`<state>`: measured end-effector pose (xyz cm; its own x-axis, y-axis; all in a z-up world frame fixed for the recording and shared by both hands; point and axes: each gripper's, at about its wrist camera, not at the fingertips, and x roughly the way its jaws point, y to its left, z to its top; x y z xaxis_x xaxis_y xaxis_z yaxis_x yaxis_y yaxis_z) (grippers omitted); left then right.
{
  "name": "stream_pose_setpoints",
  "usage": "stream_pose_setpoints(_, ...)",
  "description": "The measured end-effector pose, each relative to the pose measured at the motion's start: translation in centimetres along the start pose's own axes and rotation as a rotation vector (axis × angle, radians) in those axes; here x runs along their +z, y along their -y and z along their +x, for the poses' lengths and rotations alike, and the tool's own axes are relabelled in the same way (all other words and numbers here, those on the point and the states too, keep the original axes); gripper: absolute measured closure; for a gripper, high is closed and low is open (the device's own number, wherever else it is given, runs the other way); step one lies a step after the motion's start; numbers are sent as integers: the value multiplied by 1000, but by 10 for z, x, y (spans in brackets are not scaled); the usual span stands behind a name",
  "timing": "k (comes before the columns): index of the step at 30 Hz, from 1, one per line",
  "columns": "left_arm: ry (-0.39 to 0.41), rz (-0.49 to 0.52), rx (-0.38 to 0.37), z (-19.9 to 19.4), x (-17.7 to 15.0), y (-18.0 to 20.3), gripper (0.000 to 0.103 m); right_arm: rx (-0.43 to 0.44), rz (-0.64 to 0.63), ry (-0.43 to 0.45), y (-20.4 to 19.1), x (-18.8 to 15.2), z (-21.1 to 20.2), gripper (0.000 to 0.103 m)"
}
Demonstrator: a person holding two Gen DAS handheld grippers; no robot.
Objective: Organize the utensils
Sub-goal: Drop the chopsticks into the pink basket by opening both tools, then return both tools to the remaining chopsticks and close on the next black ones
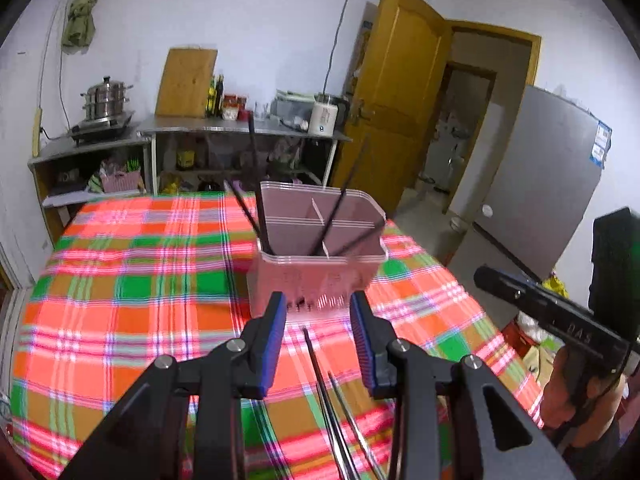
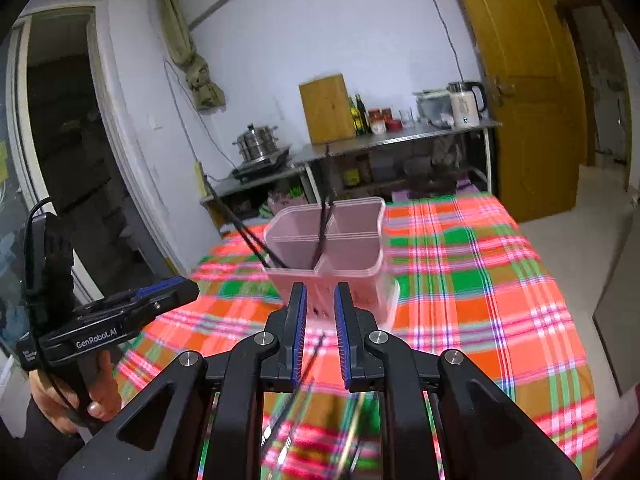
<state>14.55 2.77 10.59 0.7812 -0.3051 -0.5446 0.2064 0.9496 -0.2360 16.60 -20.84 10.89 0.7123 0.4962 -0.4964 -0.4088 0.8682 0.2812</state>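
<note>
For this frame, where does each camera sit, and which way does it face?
Left wrist: on the left gripper, looking along its open fingers at the pink divided utensil holder and the loose chopsticks on the plaid tablecloth; the right gripper shows at the right edge.
Right wrist: on the right gripper, facing the same holder; the left gripper and the hand holding it show at left.
Shared: holder, chopsticks, tablecloth, steel counter, yellow door.
</note>
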Motion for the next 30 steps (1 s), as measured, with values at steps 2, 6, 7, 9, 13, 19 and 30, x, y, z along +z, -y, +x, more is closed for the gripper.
stream_pose_setpoints(2, -25, -6, -7, 4, -12, 2, 68, -2, 11, -19, 4, -8, -1, 88)
stream_pose_setpoints(6, -70, -13, -14, 13, -30, 3, 68, -15, 9, -48, 10, -20, 0, 89)
stream_pose_setpoints(7, -79, -16, -15, 16, -34, 3, 68, -22, 8, -56, 11, -23, 1, 89)
stream_pose_setpoints(9, -99, -23, -16, 20, -42, 3, 68, -35, 11, -78, 13, -28, 4, 89)
stream_pose_setpoints(13, -137, -35, -17, 31, -52, 3, 68, -54, 9, -137, 17, -38, 15, 89)
stream_pose_setpoints(19, -188, -36, -8, 49, -61, 5, 68, -82, 22, -228, 27, -56, 42, 89)
stream_pose_setpoints(30, -264, -38, 10, 89, -66, 3, 69, -80, 54, -328, 39, -77, 79, 93)
